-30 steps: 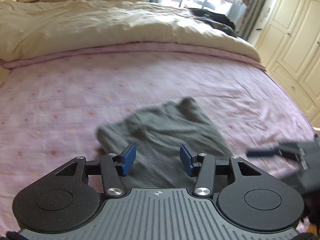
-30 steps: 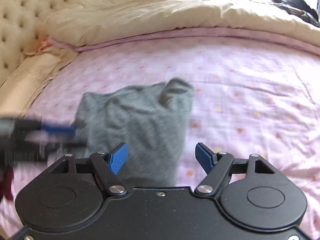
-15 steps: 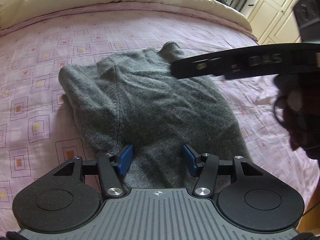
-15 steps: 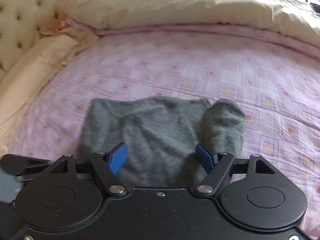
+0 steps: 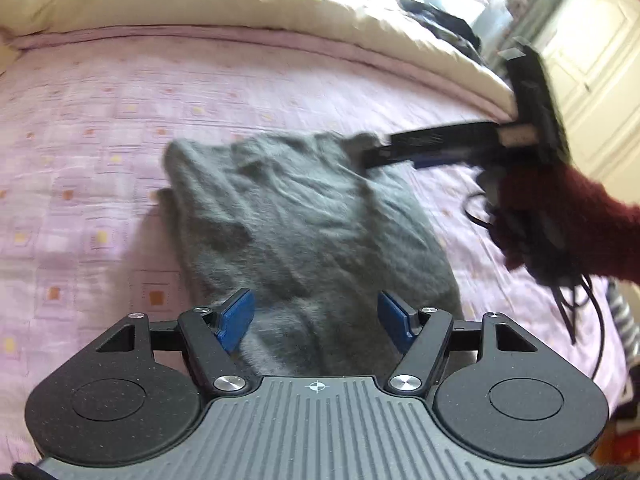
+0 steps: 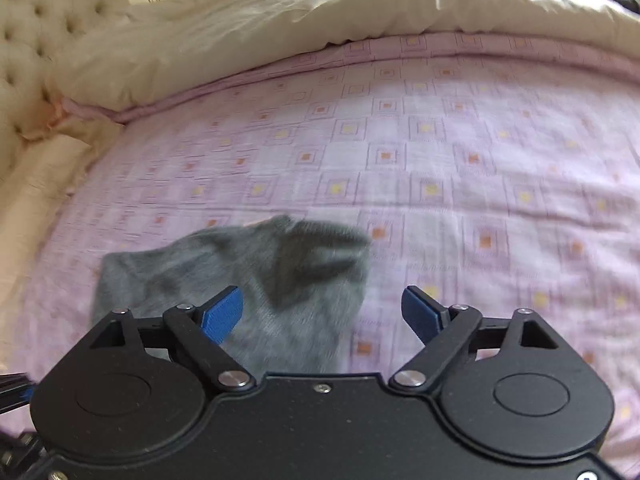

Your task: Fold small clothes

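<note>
At centre frame in the left wrist view, a grey garment [image 5: 304, 224] lies crumpled on a pink patterned sheet [image 5: 100, 128], its near edge running down between the blue pads of the left gripper [image 5: 316, 320], whose jaws stand spread apart with nothing held. To the right of that frame, the right gripper [image 5: 404, 152] reaches in from the side, blurred, its tips at the garment's far right corner; a hand [image 5: 532, 216] in a dark red sleeve grips it, black cables [image 5: 580, 312] trailing below. Seen from the right wrist view, the right gripper [image 6: 322, 312] hangs with its jaws wide apart and empty, the garment [image 6: 240, 276] at lower left of the frame, under its left pad, with a raised fold at its far right end. A cream duvet [image 6: 320, 12] is bunched along the top of the frame, beyond the sheet [image 6: 460, 168]. A tufted headboard [image 6: 28, 40] fills the upper left corner.
</note>
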`<state>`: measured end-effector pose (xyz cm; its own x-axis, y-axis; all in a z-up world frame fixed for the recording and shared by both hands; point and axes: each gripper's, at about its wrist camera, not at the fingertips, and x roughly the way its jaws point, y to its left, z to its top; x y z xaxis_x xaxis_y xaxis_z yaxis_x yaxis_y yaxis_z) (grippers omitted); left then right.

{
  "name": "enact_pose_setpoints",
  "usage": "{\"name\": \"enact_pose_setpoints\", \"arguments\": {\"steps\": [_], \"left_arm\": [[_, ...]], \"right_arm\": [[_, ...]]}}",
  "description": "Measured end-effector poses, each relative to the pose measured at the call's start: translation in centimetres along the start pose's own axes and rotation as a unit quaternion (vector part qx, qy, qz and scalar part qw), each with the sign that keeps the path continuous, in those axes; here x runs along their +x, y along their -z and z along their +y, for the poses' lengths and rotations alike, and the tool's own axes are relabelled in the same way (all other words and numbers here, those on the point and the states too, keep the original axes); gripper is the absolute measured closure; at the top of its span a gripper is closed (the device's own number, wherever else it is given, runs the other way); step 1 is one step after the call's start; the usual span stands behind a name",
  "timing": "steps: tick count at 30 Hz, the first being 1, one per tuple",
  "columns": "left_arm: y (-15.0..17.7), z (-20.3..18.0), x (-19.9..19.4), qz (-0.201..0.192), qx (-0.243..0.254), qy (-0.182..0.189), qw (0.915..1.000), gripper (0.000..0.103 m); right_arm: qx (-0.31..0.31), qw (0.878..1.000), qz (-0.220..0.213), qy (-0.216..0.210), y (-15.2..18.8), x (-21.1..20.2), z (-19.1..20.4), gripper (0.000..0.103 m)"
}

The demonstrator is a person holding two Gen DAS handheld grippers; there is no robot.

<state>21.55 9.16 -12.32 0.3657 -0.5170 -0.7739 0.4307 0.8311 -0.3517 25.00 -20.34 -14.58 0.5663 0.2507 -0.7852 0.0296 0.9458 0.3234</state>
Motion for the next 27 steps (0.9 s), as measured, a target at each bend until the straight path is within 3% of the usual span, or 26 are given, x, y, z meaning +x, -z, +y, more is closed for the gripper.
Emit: {"name": "enact_pose_setpoints", "arguments": {"steps": [6, 12, 14, 18, 27], "left_arm": [[0.3, 3.5, 0.1, 0.014, -0.091, -0.010, 0.9957, 0.031], [0.1, 5.1, 2.1, 0.048, -0.107, 0.016, 0.9929, 0.030], [-0.6, 5.5, 2.1, 0.032, -0.117, 0.022, 0.9924, 0.030], [-3.1, 6.9, 2.7, 0.011, -0.144, 0.033, 0.9890, 0.028], [-7.1, 9.9, 6.9, 0.036, -0.158, 0.023, 0.9865, 0.028]], "right_arm": [[0.076, 0.995, 0.024, -0.056, 5.0, -1.6, -0.8, 0.014], [0.119, 0.987, 0.051, -0.090, 8.8, -2.4, -1.0, 0.014], [0.120, 0.986, 0.056, -0.101, 9.7, -2.6, -0.6, 0.013], [0.125, 0.983, 0.064, -0.119, 10.8, -2.1, 0.2, 0.012], [0.124, 0.979, 0.059, -0.147, 10.7, -0.8, 1.3, 0.000]]}}
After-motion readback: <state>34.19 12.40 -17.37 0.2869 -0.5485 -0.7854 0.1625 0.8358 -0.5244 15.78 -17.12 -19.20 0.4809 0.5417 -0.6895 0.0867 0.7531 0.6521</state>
